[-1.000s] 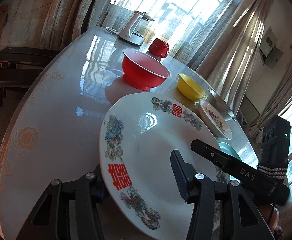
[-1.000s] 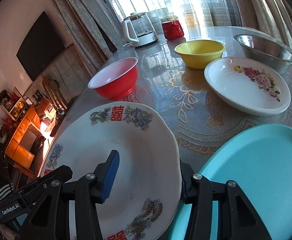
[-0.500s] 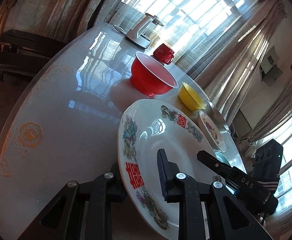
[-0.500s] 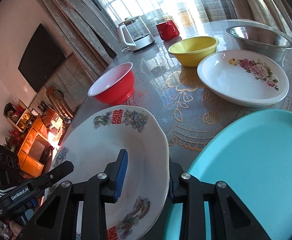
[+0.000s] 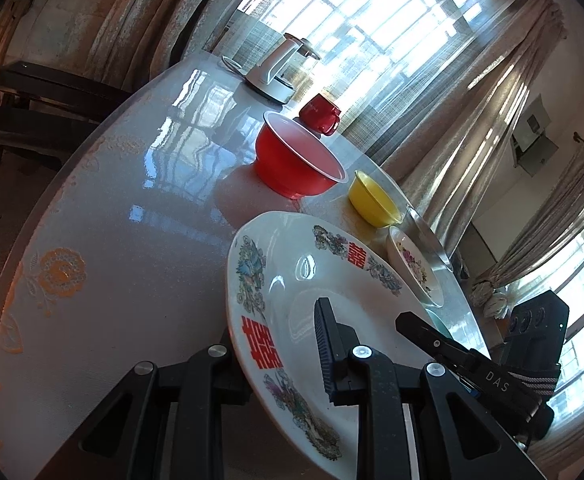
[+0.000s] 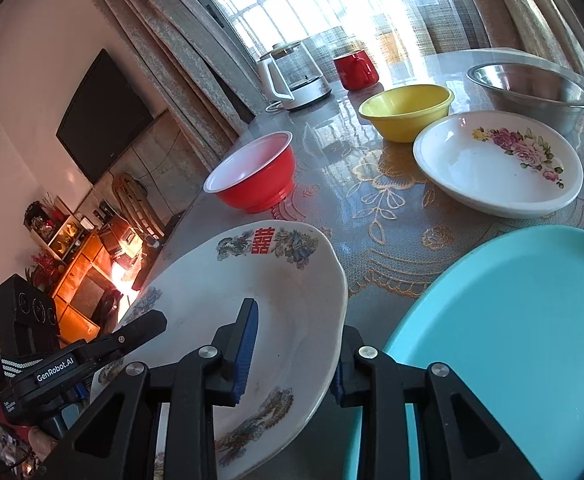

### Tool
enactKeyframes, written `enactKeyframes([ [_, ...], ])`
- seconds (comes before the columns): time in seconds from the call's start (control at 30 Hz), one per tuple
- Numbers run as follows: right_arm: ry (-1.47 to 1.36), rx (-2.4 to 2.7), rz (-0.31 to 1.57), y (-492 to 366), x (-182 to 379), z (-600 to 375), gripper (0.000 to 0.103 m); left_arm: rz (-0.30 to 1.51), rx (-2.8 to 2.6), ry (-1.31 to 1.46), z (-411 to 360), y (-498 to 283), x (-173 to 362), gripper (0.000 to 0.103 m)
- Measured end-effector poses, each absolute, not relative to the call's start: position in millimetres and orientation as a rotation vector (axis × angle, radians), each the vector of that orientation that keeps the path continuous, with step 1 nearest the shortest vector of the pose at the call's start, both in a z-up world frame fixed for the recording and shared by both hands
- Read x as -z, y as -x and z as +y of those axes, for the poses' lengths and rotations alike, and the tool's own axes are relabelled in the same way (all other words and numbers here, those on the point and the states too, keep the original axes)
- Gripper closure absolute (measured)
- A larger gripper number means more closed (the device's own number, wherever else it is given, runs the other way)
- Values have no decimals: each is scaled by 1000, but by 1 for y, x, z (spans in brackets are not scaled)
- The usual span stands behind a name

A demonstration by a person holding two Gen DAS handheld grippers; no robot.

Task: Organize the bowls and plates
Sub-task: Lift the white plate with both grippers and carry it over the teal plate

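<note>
A large white plate with red characters and dragon pattern (image 5: 292,280) is held off the table, tilted, by both grippers. My left gripper (image 5: 276,344) is shut on its near left rim. My right gripper (image 6: 296,344) is shut on its opposite rim; the plate (image 6: 276,280) fills that view's lower middle. The left gripper also shows in the right wrist view (image 6: 132,332), and the right gripper in the left wrist view (image 5: 424,328). A teal plate (image 6: 512,340) lies just right of the held plate. A white floral plate (image 6: 500,164), yellow bowl (image 6: 406,112), red bowl (image 6: 252,176) and steel bowl (image 6: 532,88) stand beyond.
A glass kettle (image 6: 292,76) and a red mug (image 6: 354,70) stand at the far side by the curtained window. The round table (image 5: 112,240) has a glossy lace-patterned cover. Dark chairs (image 5: 32,92) stand beyond its left edge.
The patterned plate has been lifted and tilted between both grippers, rising off the table next to the teal plate. Both grippers stay shut on its rim.
</note>
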State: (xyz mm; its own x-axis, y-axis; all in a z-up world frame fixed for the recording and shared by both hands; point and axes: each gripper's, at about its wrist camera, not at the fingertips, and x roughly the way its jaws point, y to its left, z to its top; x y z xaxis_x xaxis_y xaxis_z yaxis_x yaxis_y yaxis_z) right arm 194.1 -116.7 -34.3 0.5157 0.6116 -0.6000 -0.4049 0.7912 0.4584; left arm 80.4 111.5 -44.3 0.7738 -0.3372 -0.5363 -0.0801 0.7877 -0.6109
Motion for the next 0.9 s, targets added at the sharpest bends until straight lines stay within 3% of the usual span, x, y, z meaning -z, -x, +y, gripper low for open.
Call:
enactKeyframes([
  [0.9, -302, -475, 711, -136, 11, -182, 78, 596, 299, 393, 29, -75, 14, 78],
])
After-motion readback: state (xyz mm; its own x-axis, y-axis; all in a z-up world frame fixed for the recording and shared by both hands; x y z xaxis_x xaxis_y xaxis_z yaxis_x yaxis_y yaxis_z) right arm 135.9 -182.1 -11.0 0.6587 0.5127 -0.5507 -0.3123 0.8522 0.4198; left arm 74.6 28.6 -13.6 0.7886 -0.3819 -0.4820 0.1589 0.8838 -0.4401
